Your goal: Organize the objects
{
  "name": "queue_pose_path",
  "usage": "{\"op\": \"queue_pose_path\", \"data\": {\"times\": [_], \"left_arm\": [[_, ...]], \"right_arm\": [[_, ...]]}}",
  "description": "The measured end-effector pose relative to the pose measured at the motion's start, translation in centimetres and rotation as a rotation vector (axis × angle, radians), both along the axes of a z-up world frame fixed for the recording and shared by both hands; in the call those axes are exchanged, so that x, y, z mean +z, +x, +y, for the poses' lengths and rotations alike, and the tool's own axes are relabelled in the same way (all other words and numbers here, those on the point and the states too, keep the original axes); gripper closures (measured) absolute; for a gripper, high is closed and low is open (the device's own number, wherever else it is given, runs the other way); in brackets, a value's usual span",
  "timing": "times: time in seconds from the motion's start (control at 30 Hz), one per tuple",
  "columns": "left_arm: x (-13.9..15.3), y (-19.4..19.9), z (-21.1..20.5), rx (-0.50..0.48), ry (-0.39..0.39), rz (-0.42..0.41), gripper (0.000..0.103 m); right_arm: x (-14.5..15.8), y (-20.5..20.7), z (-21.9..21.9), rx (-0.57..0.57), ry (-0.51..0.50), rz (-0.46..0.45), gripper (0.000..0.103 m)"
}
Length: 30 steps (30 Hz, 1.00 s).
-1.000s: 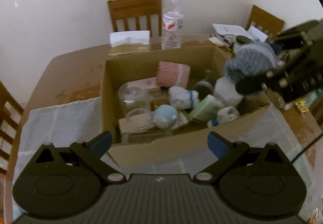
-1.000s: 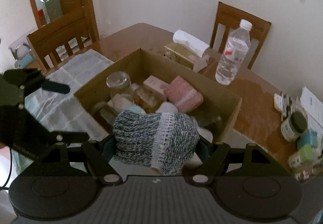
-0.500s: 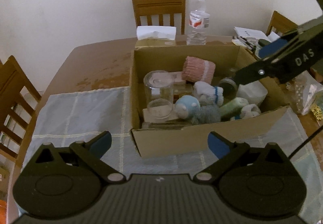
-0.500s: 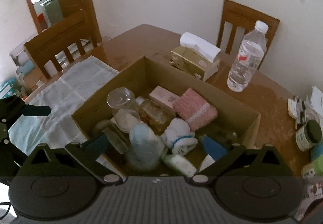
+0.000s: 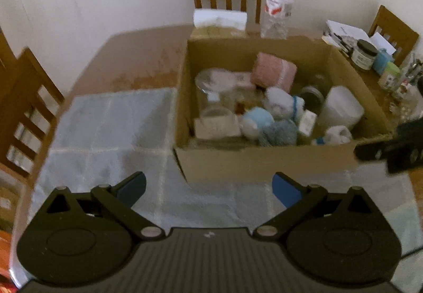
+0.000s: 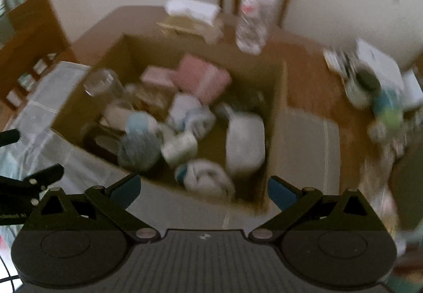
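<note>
The left gripper (image 5: 208, 188) is held wide open with nothing between its blue-padded fingers (image 5: 133, 187); it is positioned above the pale grey checked cloth (image 5: 111, 118), just short of the near wall of the cardboard box (image 5: 264, 161). The right gripper (image 6: 202, 191) is likewise spread fully apart and empty, and is placed over the near right corner of the same box. In the left wrist view, part of the right gripper is seen at the right edge, beside the box's right corner.

The box is found standing partly on the cloth, on a brown wooden table (image 5: 137, 60). Inside it, the grey knitted item (image 5: 279, 131) is seen lying near the front wall, touching a light blue soft item (image 5: 255, 121) on its left. Also noted in the box are a pink knitted roll (image 5: 273, 72) toward the back, a clear glass jar (image 5: 214, 92) on the left, a white container (image 5: 341, 108) on the right and white socks with blue trim (image 5: 335, 134) in the front right corner.

Behind the box, a tissue box (image 5: 219, 19) and a clear water bottle (image 5: 276, 6) are recorded. Small jars and papers (image 5: 366, 51) are observed on the table to the right. The right wrist view is blurred.
</note>
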State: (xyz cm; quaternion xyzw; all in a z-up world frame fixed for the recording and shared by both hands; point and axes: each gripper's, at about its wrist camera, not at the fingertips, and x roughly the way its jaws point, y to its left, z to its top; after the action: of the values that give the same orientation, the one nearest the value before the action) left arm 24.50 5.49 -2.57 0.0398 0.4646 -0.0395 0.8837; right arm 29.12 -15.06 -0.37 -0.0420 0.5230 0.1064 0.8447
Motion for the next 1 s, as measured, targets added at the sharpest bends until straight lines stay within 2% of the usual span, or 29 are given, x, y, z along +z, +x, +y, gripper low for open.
{"op": "queue_pose_path", "data": {"times": [0.2,0.53,1.0], "left_arm": [[0.6,-0.5,-0.6,0.01,-0.004,0.062,0.002],[3.3,-0.3,-1.6,-0.02,0.033,0.022,0.002],[3.8,-0.1,-2.1,-0.02,0.034,0.014,0.002]], "right_arm": [[-0.5,-3.1,0.1,-0.092,0.023,0.055,0.0],[2.1,-4.7,-0.1,-0.155,0.031,-0.004,0.0],[2.8,-5.0,-0.2,-0.176,0.033,-0.029,0.0]]}}
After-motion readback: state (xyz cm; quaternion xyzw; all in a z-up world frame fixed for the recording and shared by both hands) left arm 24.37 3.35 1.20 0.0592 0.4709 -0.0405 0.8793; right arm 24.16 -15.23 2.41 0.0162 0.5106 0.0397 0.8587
